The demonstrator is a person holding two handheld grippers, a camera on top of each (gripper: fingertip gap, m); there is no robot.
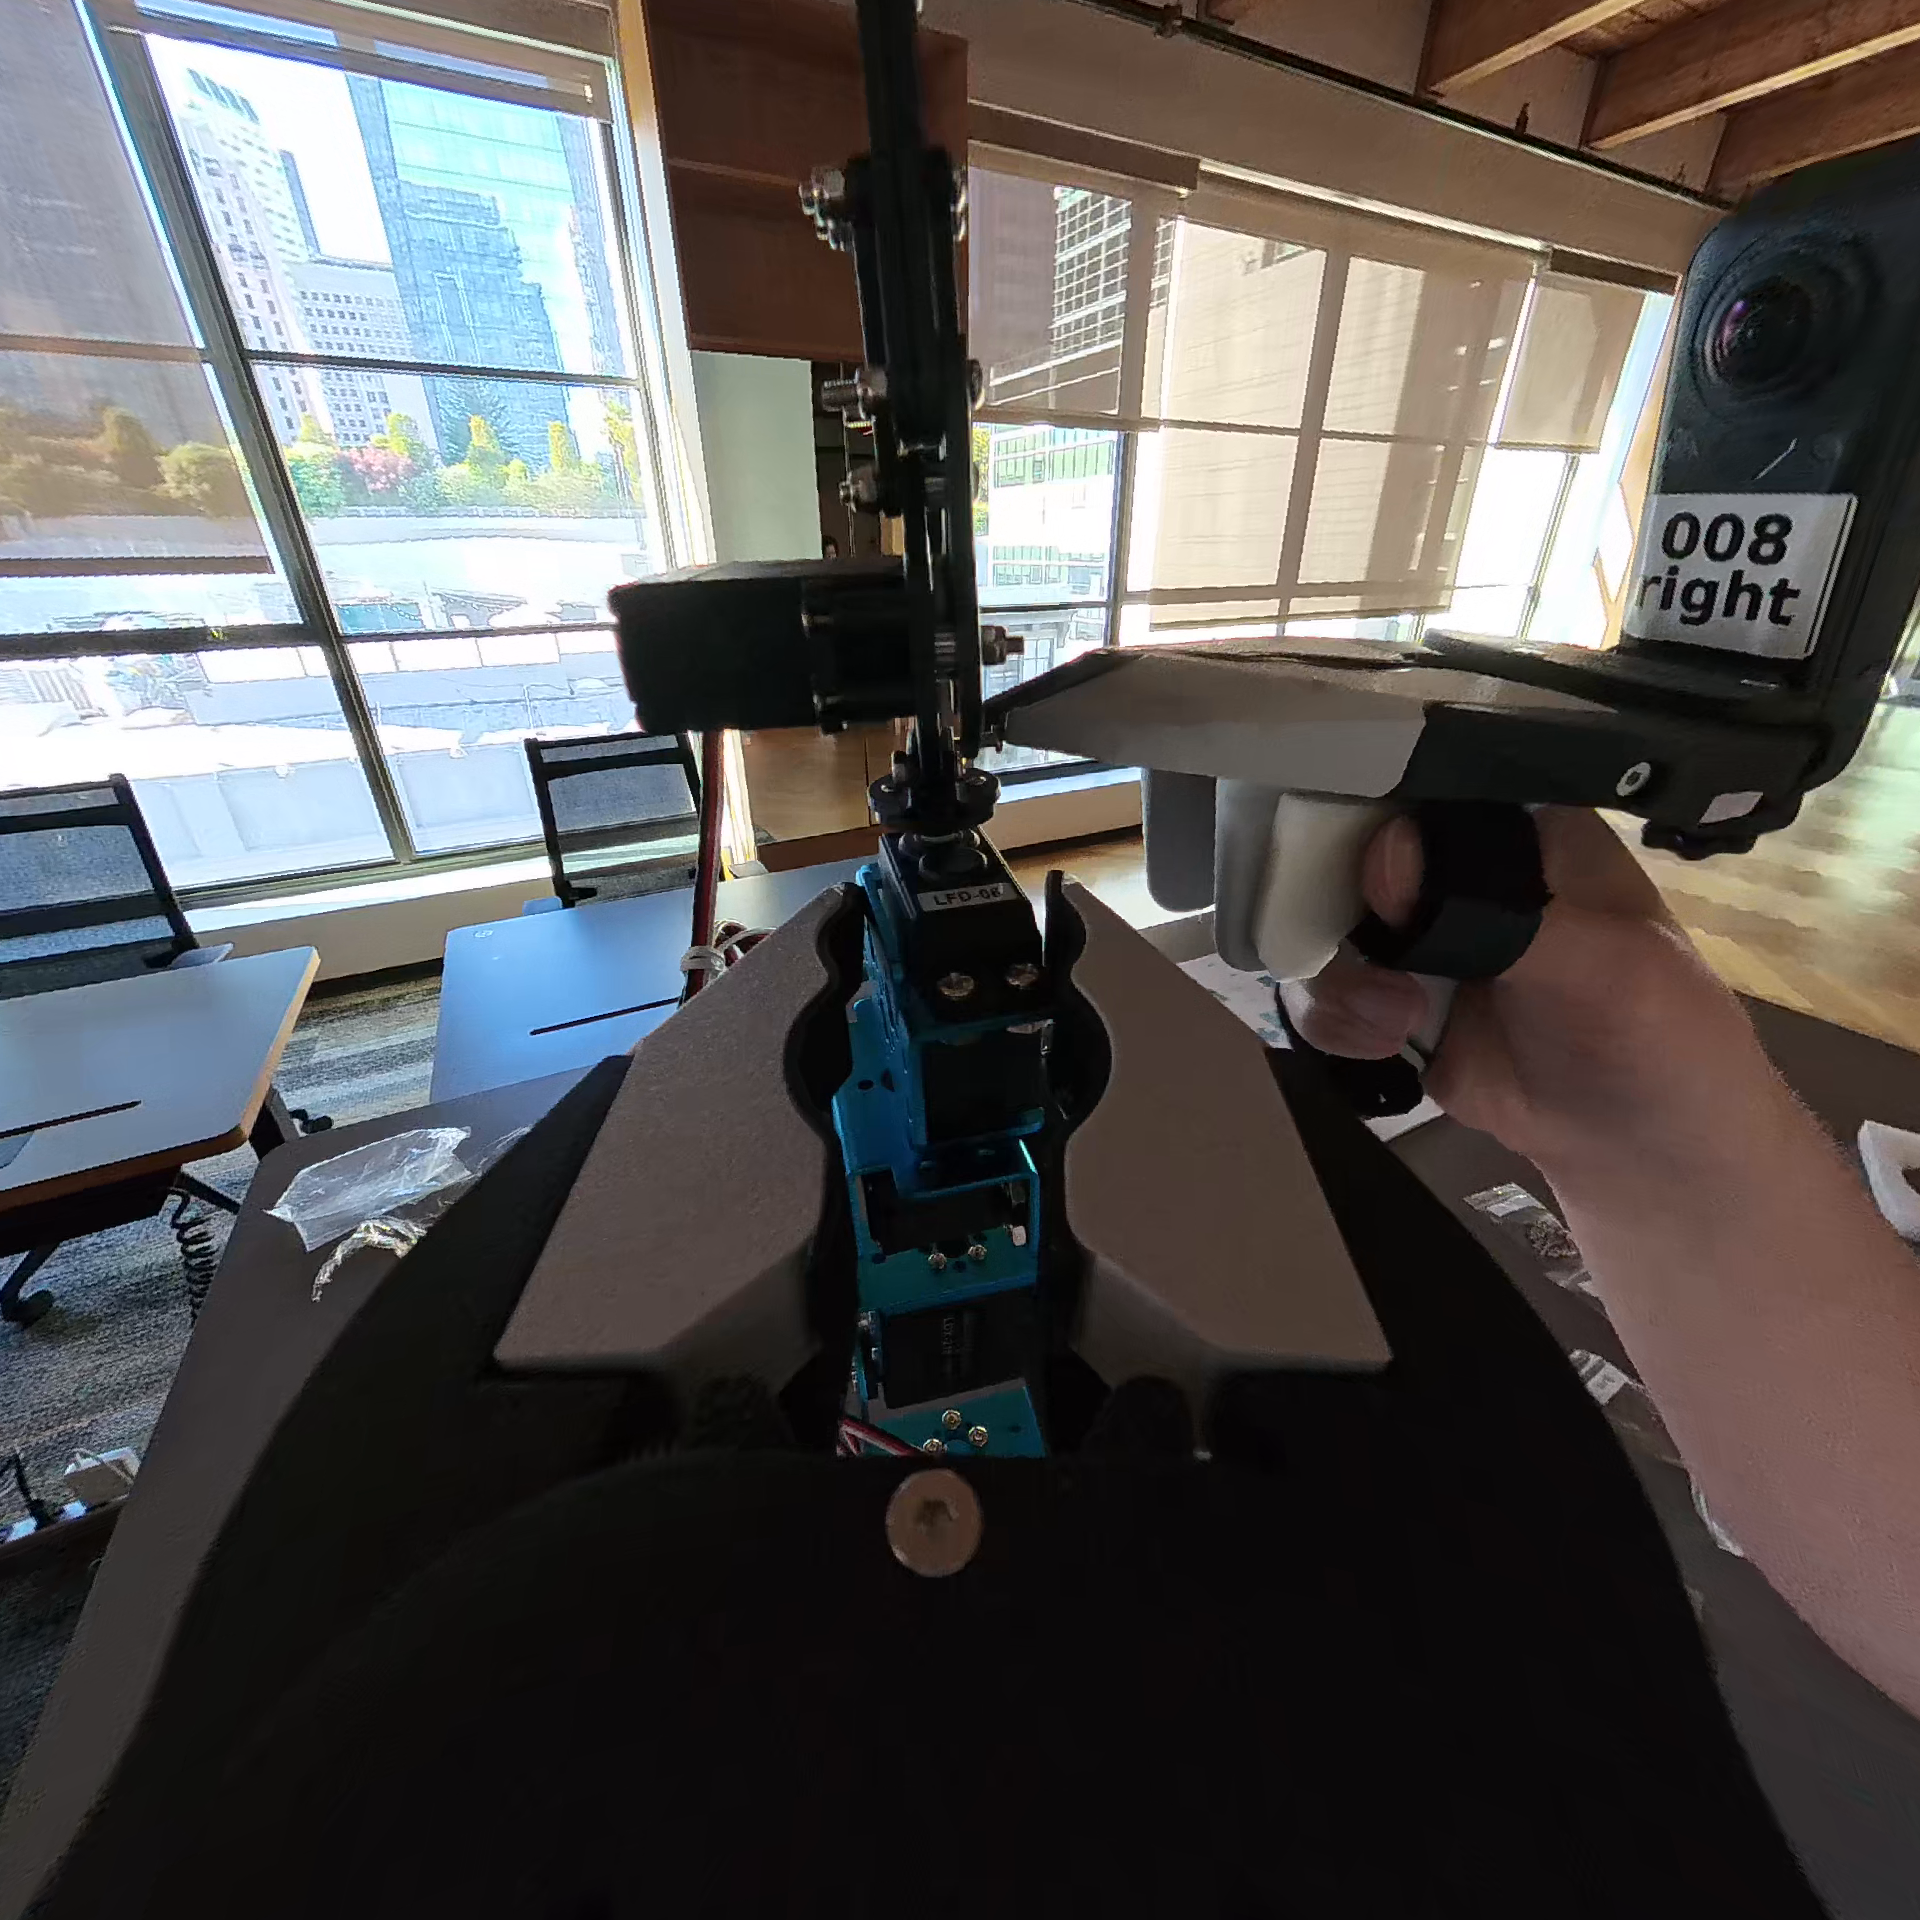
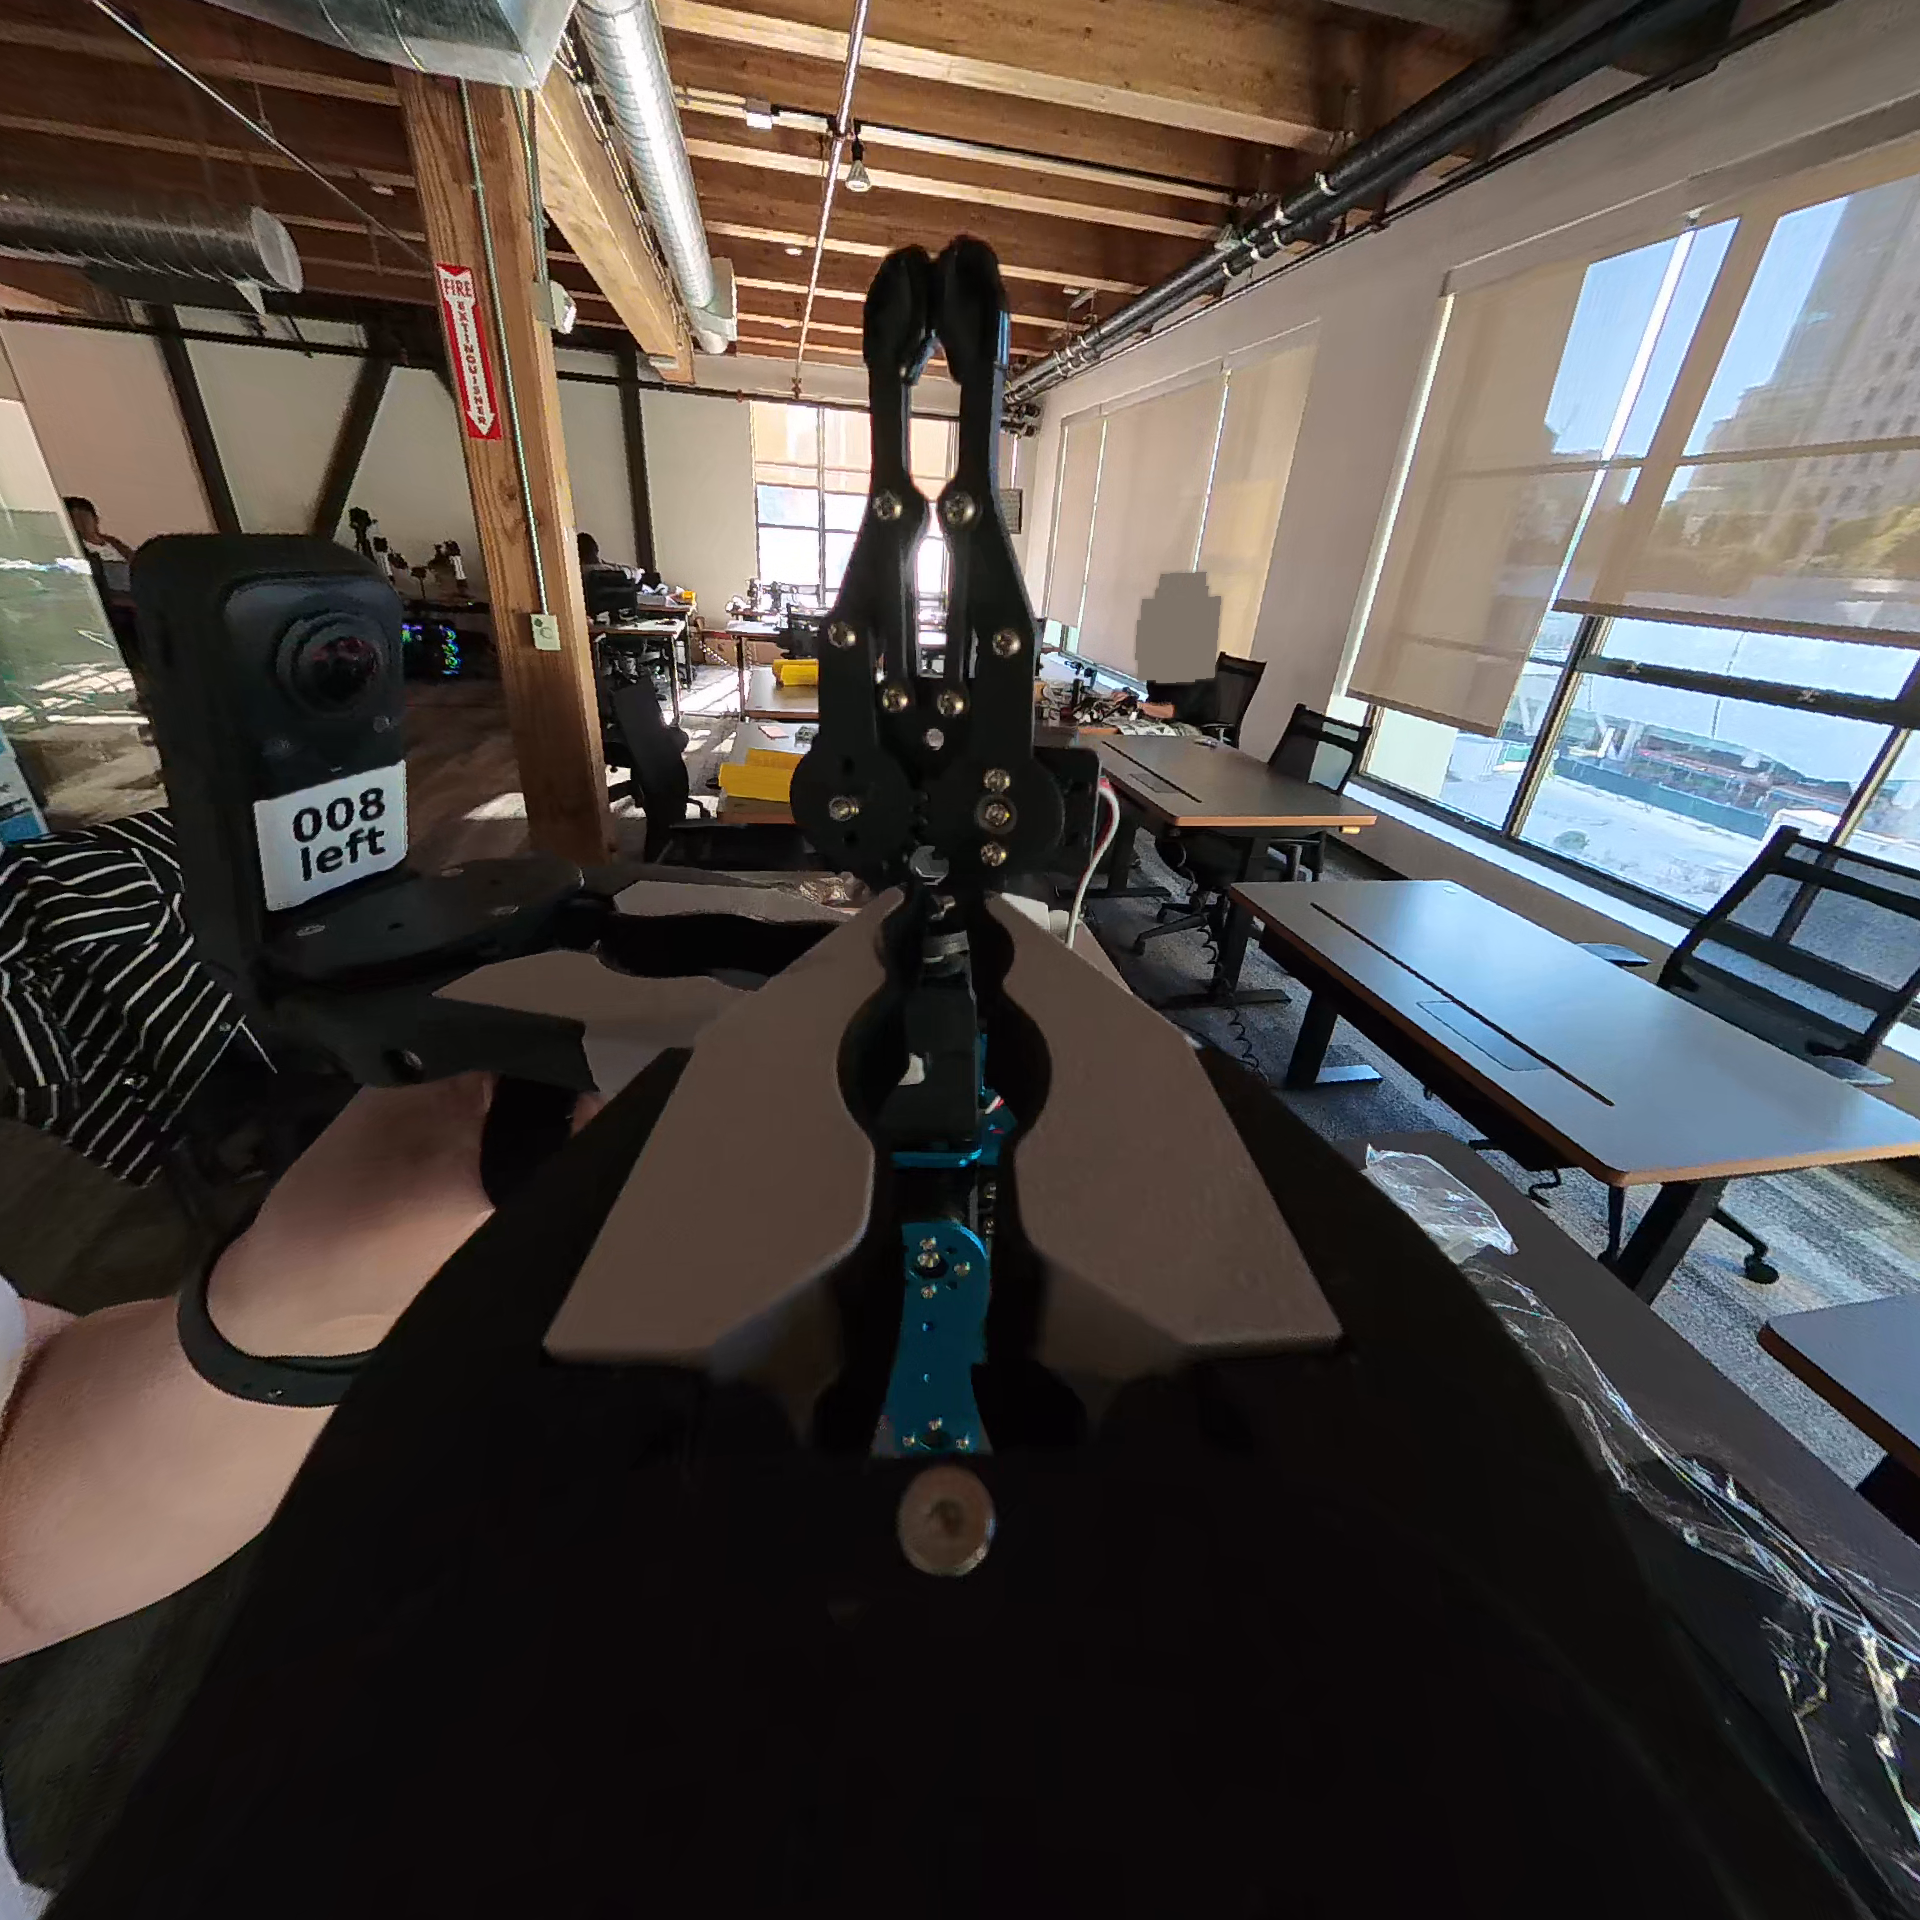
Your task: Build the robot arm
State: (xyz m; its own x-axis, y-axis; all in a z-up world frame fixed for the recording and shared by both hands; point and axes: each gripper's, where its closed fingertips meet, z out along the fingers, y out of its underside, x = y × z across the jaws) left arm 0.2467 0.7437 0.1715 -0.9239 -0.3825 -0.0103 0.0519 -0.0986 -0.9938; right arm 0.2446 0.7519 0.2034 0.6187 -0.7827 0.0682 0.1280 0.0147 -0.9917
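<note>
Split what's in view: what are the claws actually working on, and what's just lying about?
In hand:
- left claw and right claw, both closed on it
- small robot arm, blue brackets, black motors

Lying about:
- plastic bag, parts packets and white foam piece on the dark table
- desk and chair behind

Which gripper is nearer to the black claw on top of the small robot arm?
Right. The right gripper holds the small robot arm just under the black claw; the left gripper holds it lower, by the blue brackets.
</note>
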